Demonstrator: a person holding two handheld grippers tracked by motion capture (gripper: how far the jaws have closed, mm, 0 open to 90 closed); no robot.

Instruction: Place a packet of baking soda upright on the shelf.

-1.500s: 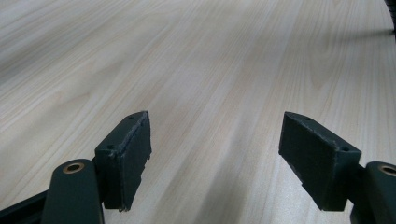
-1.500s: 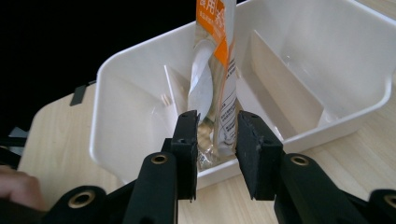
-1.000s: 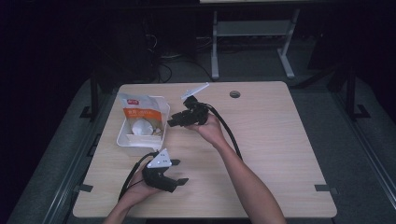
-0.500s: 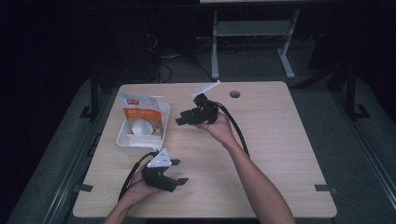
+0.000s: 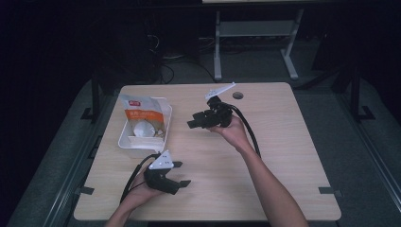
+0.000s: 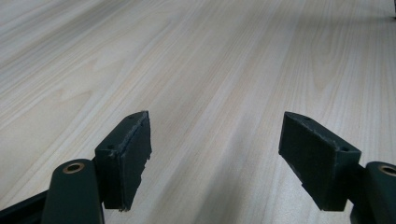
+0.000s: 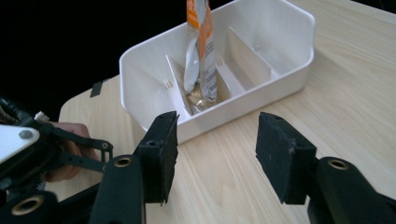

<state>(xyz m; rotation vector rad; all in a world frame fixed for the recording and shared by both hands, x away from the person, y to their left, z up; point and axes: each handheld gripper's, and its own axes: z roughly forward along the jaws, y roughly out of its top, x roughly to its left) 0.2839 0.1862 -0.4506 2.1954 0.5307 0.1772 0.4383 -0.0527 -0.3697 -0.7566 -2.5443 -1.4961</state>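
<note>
Now the right gripper (image 5: 193, 124), jaws just opening and empty, hovers at three o'clock of the white bin (image 5: 126, 138) holding the orange pouch (image 5: 142, 113); the left gripper (image 5: 182, 174) rests apart.

An orange-and-white pouch (image 5: 142, 118) stands upright in a divided white bin (image 5: 124, 137).

Bright, evenly lit table (image 5: 283, 156) — dark surroundings, soft shadows, slight blur.
</note>
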